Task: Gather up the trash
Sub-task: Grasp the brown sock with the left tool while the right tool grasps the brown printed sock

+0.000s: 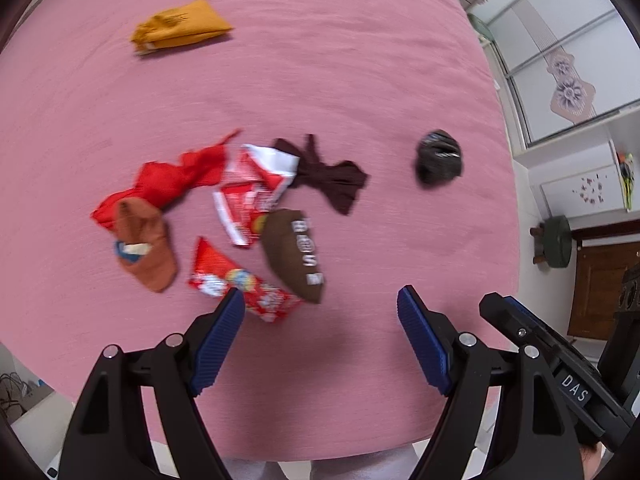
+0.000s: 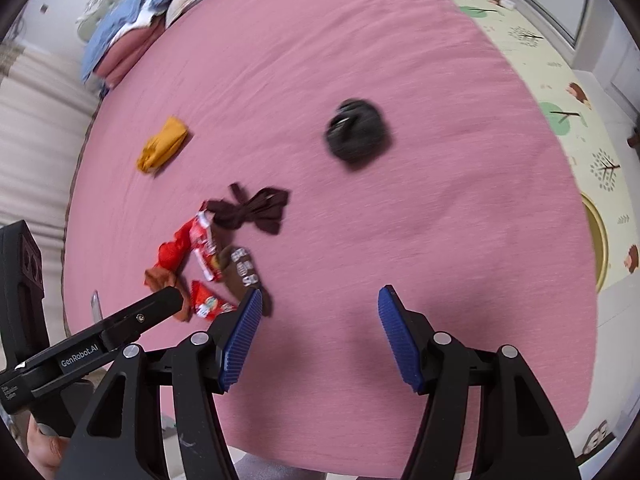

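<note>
Blue ribbed pads line both grippers, and both stand released with nothing between the jaws. The left gripper [image 1: 320, 320] hangs over bare pink bedsheet [image 1: 360, 60] at the near edge, its left pad just above the nearest red snack wrapper [image 1: 244, 288]. The right gripper [image 2: 320, 320] hovers to its right, also empty.

Just beyond lies a mixed pile, and here the risk sits. The wrappers are the trash: the near one and a second torn red-and-white wrapper [image 1: 252, 196] farther in. Socks crowd them: a brown lettered sock [image 1: 296, 256] touches both wrappers, an orange-brown sock [image 1: 146, 248] lies on a red cloth [image 1: 172, 176] to the left, and a dark brown cloth [image 1: 328, 176] overlaps the far wrapper's right edge. A wide, loose pinch could likely catch a sock together with the foil, or slide off the thin, flat wrapper and bunch the sheet instead.

Farther right, well apart, sits a crumpled black bag [image 1: 438, 158]. Far left rests a folded yellow cloth [image 1: 180, 26], which could be mistaken for litter.
</note>
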Motion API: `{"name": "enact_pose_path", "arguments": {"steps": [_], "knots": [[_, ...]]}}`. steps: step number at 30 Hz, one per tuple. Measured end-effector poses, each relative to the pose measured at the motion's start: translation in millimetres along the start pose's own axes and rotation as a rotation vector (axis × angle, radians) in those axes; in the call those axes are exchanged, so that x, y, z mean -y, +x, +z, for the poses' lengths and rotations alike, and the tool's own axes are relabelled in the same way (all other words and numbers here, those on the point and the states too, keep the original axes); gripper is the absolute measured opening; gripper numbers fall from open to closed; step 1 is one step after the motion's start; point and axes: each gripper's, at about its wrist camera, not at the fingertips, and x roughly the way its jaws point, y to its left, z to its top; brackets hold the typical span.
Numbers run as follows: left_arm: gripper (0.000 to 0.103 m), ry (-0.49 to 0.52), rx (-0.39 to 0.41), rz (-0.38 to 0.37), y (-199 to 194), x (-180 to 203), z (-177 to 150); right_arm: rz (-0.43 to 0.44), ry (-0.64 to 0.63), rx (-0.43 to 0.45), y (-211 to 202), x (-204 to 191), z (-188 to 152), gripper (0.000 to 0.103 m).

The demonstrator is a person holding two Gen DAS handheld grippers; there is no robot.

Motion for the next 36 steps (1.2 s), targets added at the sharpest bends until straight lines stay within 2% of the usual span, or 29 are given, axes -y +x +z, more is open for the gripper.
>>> {"name": "enact_pose_path", "arguments": {"steps": [14, 21, 31, 36], "knots": [[0.081, -0.127, -0.006, 0.034, 9.8, -94.5, -4.6, -0.003, -0.110, -0.077, 65.3, -77.4, -14.4, 0.060], [0.081, -0.204, -0.020, 0.050, 28.5, -133.0, 1.1, -0.022, -0.139, -0.118, 97.3, -92.9, -13.3, 0.060], [0.081, -0.243, -0.047, 0.096, 69.3, -160.4, 14.7, -0.052, -0.168, -0.162, 136.1, -100.0, -5.9, 0.060], [0.076, -0.310, -0.106, 0.056, 92.7, -176.0, 16.3, -0.111, -0.172, -0.197, 163.1, -101.7, -3.8, 0.056]]}}
